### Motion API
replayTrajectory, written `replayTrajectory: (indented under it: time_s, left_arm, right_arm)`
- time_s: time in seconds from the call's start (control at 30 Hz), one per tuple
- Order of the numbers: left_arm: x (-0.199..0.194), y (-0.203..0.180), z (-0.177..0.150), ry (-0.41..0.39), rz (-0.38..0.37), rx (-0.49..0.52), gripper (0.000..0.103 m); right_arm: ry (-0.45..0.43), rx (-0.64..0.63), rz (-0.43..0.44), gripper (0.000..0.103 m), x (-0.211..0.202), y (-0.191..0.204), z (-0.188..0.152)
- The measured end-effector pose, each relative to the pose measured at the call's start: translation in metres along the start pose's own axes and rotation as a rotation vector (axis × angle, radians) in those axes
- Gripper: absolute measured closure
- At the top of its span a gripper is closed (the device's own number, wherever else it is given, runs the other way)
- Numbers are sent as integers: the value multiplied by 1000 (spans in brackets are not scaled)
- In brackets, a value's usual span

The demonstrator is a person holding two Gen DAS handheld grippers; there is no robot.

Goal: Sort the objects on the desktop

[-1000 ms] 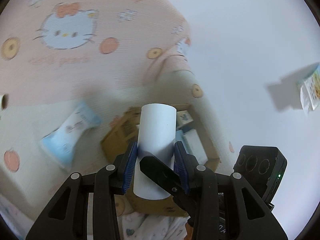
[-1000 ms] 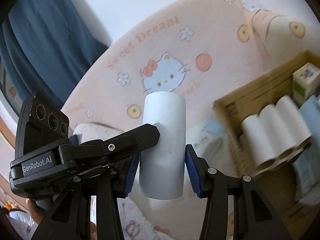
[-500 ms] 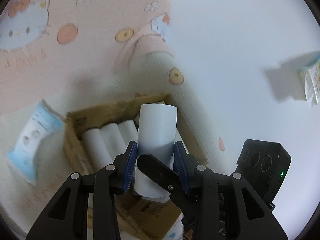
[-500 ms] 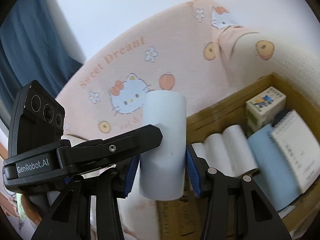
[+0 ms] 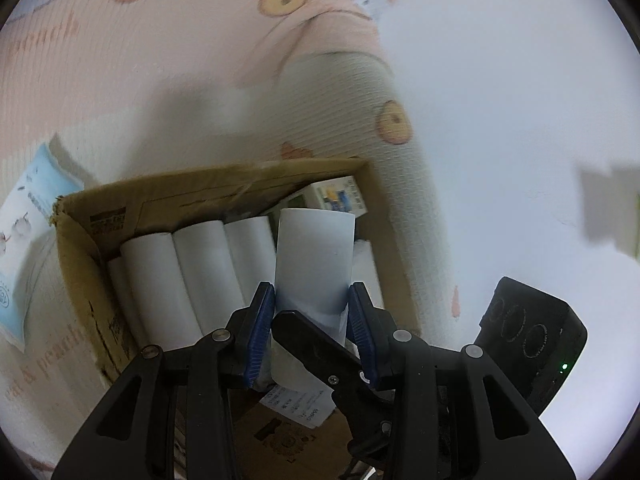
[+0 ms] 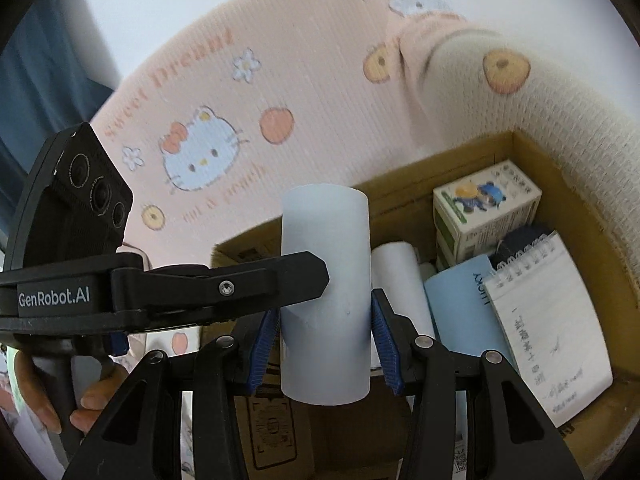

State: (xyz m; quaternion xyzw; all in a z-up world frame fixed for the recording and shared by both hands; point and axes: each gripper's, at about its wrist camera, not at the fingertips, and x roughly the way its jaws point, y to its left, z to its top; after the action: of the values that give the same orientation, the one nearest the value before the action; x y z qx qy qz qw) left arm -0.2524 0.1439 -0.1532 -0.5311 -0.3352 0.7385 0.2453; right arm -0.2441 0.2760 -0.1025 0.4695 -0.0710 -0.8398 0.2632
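Note:
Both grippers are shut on one white paper roll [image 5: 314, 256], which also shows in the right wrist view [image 6: 325, 280]. My left gripper [image 5: 312, 328] and my right gripper [image 6: 325, 340] hold it upright over an open cardboard box [image 5: 200, 188]. The box [image 6: 568, 168] holds several white rolls [image 5: 180, 276] lying side by side, a small printed carton [image 6: 486, 208], a light blue book [image 6: 460, 312] and a spiral notepad [image 6: 548, 320]. The left gripper's finger [image 6: 240, 284] crosses in front of the roll in the right wrist view.
The box sits on a pink Hello Kitty bedspread [image 6: 224, 128]. A light blue wipes packet [image 5: 24, 248] lies left of the box. A white wall [image 5: 520, 100] rises to the right. A blue curtain [image 6: 44, 92] hangs at the far left.
Both grippers carried the roll over to the box and lower; the box now fills the lower views and its contents are seen from closer above.

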Motion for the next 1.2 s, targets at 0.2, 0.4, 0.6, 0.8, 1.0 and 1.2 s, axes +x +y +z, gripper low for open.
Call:
replayTrajectory:
  time_s: [0.2, 0.4, 0.6, 0.8, 1.0, 1.2]
  left_arm:
    - [13, 15, 8, 29, 24, -56, 61]
    - [21, 13, 9, 67, 77, -51, 61]
    - [27, 13, 9, 70, 143, -44, 62]
    - [36, 13, 13, 86, 192, -96, 62]
    - [32, 20, 18, 81, 214, -180, 62]
    - [23, 11, 18, 45, 111, -136, 60]
  right_arm:
    - [77, -58, -40, 59, 23, -2, 6]
    - [119, -92, -85, 59, 31, -1, 9]
    - [143, -148, -105, 59, 31, 4, 7]
    - [136, -152, -105, 59, 29, 8, -4]
    - [126, -154, -109, 59, 25, 8, -4]
    - [119, -133, -119, 59, 25, 5, -3]
